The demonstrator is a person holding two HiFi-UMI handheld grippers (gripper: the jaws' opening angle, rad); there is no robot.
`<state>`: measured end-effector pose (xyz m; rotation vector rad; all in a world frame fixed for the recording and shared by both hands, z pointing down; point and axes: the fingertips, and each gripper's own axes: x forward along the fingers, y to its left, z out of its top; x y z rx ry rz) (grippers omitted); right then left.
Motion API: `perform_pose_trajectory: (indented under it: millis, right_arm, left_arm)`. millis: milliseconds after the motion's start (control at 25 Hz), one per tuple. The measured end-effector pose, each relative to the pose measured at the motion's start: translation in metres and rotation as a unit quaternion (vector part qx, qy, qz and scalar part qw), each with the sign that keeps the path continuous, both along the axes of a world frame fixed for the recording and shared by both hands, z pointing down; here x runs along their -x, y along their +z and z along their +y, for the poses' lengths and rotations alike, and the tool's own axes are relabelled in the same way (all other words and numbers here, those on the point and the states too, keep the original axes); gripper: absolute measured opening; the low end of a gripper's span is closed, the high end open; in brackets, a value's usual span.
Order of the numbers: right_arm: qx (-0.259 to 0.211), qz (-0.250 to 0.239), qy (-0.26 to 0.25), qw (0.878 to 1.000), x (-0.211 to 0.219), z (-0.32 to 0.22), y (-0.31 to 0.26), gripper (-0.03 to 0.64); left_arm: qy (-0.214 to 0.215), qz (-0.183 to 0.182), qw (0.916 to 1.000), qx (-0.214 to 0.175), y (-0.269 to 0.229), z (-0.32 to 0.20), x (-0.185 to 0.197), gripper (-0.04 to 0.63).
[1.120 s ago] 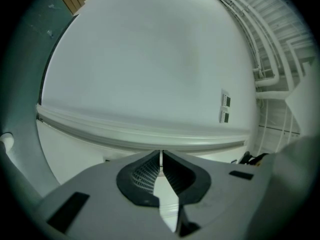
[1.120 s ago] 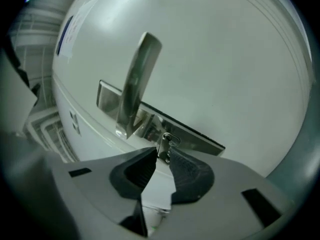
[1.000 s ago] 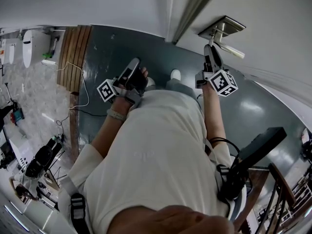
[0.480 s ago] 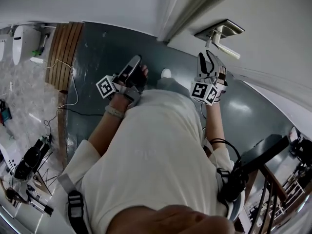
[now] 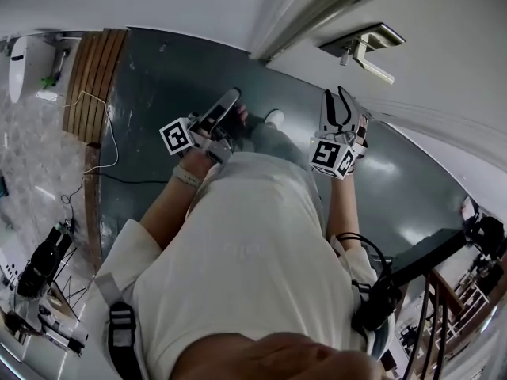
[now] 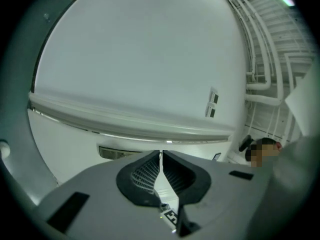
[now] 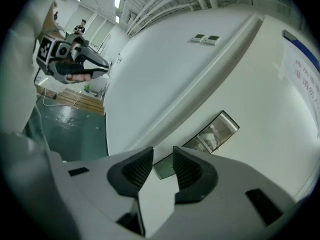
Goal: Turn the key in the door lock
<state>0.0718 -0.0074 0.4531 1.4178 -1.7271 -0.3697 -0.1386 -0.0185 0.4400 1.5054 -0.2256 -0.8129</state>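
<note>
A metal lock plate (image 5: 363, 42) with a lever handle (image 5: 374, 68) sits on the white door at the upper right of the head view. A small stub that may be the key (image 5: 346, 54) sticks out beside the lever. My right gripper (image 5: 339, 95) hangs below the plate, apart from it. In the right gripper view its jaws (image 7: 163, 153) stand open with nothing between them, having just been opening, and the plate (image 7: 206, 136) lies beyond. My left gripper (image 5: 234, 93) is held over the floor, its jaws (image 6: 161, 154) shut on nothing and facing white wall.
Dark green floor (image 5: 174, 77) lies under both hands. A white door frame (image 5: 293, 10) runs diagonally left of the lock. Wooden planks (image 5: 91, 77) and a white cable (image 5: 107, 145) lie at the left. A black stand (image 5: 412, 264) and railing (image 5: 432, 323) are at the lower right.
My right gripper has drawn back from the lock plate toward the body and rolled, so its marker cube now faces the head camera. The left gripper has shifted slightly.
</note>
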Motion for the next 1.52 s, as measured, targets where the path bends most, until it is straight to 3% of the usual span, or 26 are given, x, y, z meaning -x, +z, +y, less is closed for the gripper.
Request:
perform_pose_trajectory:
  millis: [160, 400, 480, 640, 960, 1160, 1360, 1520]
  right_arm:
    - [-0.015, -0.034, -0.013, 0.999, 0.011, 0.010, -0.023, 0.107]
    - [-0.031, -0.169, -0.057, 0.983, -0.005, 0.066, -0.029, 0.107]
    - [-0.038, -0.236, -0.070, 0.969, -0.023, 0.091, -0.031, 0.107]
    - [-0.014, -0.377, -0.089, 0.922, -0.047, 0.119, -0.042, 0.107]
    - [0.041, -0.496, -0.136, 0.857, -0.044, 0.158, -0.046, 0.107]
    - [0.045, -0.534, -0.123, 0.835, -0.038, 0.163, -0.050, 0.107]
    - [0.060, -0.573, -0.099, 0.812, -0.020, 0.145, -0.055, 0.107]
    - [0.055, -0.583, -0.087, 0.806, -0.021, 0.152, -0.056, 0.107]
  left_arm:
    - [0.005, -0.012, 0.9997, -0.021, -0.020, 0.012, -0.008, 0.009]
    - [0.009, -0.055, 0.9973, -0.048, -0.013, 0.075, -0.058, 0.009]
    - [0.009, -0.069, 0.9961, -0.054, -0.010, 0.101, -0.084, 0.009]
    - [0.012, -0.092, 0.9923, -0.081, -0.025, 0.132, -0.125, 0.009]
    - [0.013, -0.133, 0.9824, -0.131, -0.042, 0.173, -0.172, 0.011]
    - [0.027, -0.161, 0.9726, -0.166, -0.052, 0.181, -0.170, 0.011]
    - [0.031, -0.169, 0.9667, -0.190, -0.066, 0.162, -0.146, 0.011]
    - [0.032, -0.153, 0.9727, -0.172, -0.064, 0.170, -0.142, 0.011]
